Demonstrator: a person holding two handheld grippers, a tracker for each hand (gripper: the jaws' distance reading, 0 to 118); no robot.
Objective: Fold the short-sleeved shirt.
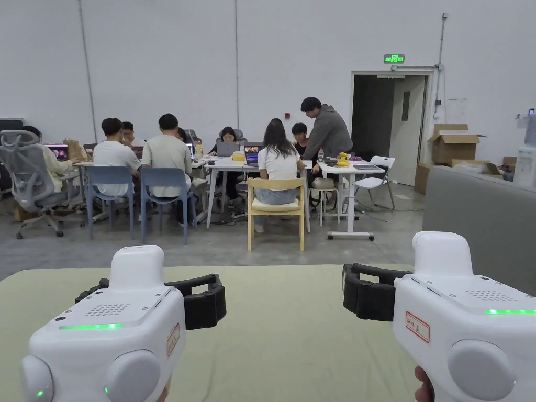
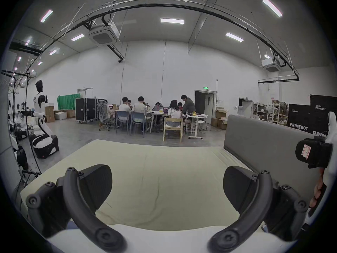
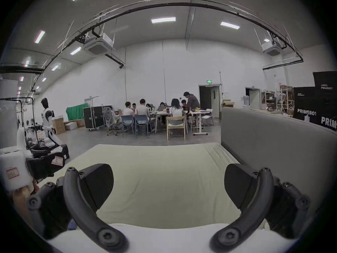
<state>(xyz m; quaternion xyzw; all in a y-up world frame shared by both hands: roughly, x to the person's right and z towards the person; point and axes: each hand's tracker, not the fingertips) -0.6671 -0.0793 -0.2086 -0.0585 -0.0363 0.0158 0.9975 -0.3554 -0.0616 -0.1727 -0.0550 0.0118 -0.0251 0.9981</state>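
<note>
Pale green cloth covered the bed-like surface [image 1: 293, 314] over which both tools were held, and its near edge was cut off behind the white housings in the head view. The left gripper [image 2: 166, 189] hovered above this cloth with its jaws spread wide apart and nothing between them; the right gripper [image 3: 168, 189] hovered likewise, jaws wide apart and empty. In the head view the black jaws of each tool were largely hidden behind their own white bodies, so their spread could not be judged there. A white band [image 2: 164, 238] ran across the bottom of both gripper views, below the jaws, but whether it was the short-sleeved shirt or part of the tool could not be told; no shirt could be made out on the green cloth. A grey padded panel [image 3: 273, 138] stood along the right edge of the surface. Beyond it, a group of people [image 1: 225, 152] sat around white tables, small and blurred in the gripper views. A black-and-white humanoid robot [image 2: 41, 109] stood at far left, its base partly hidden.
</note>
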